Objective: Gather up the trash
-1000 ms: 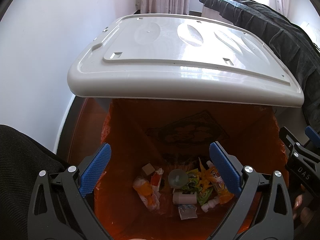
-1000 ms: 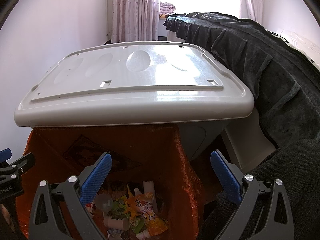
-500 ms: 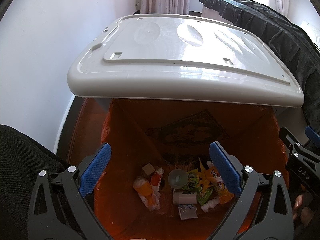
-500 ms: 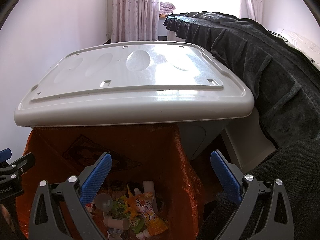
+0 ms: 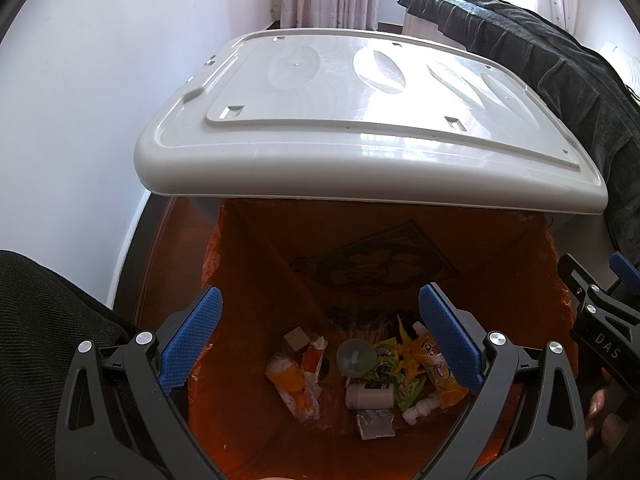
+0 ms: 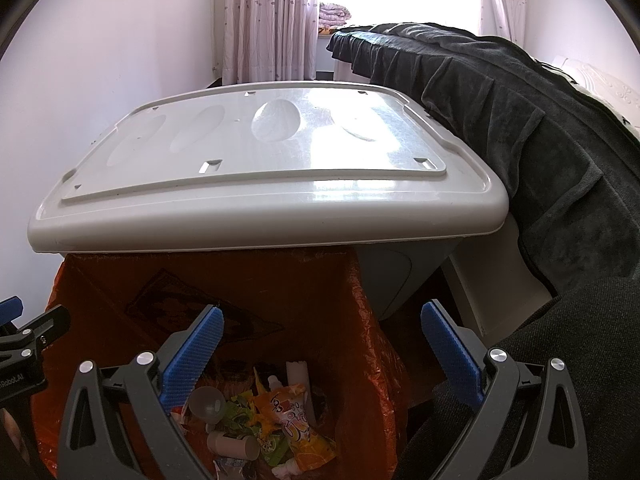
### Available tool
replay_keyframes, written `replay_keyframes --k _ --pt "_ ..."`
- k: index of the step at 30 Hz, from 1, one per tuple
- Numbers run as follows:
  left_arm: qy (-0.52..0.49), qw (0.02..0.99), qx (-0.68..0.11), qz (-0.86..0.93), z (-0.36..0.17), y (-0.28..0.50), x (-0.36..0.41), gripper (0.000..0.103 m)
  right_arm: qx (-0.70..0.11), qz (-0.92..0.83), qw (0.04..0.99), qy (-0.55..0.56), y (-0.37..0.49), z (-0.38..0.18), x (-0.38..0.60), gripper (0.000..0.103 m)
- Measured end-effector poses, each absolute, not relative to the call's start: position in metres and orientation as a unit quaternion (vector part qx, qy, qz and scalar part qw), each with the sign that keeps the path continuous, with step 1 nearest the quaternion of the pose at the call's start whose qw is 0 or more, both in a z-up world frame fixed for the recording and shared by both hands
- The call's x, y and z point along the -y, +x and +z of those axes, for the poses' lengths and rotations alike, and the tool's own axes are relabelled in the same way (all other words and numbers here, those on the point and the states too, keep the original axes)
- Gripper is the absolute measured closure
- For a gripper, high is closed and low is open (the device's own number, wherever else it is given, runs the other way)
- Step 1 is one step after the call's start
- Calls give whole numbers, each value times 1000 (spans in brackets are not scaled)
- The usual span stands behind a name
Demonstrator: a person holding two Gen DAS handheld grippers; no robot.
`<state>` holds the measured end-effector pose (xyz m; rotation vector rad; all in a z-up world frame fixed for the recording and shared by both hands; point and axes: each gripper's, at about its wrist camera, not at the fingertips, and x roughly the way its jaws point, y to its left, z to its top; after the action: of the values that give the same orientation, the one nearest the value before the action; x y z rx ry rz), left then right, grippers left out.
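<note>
Both tools, left tool (image 5: 320,344) and right tool (image 6: 320,350), gape wide and empty over the bin's orange liner bag (image 5: 500,256), trash (image 5: 372,376) light at its bottom under the raised lid (image 5: 360,120); thin slippery film, likely tears, so pinch bunched rim.

Left wrist view: looking steeply down, close above the orange plastic bin liner (image 5: 256,264), over the blue-padded fingers (image 5: 191,336) onto the trash heap (image 5: 372,372). Right wrist view: same height, further right, tilted less steeply. Shared by both: the raised pale grey plastic bin lid (image 6: 264,160), liner, heap, dark blanket-covered bed (image 6: 520,120).
</note>
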<state>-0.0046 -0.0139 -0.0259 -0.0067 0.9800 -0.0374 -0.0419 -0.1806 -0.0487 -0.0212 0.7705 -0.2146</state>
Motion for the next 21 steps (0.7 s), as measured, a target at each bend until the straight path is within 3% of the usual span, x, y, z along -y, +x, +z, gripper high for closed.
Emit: replay_keyframes --k 21 --pt "-3 882 -470 -17 -26 -5 15 7 -376 -104 921 -10 -44 -50 181 5"
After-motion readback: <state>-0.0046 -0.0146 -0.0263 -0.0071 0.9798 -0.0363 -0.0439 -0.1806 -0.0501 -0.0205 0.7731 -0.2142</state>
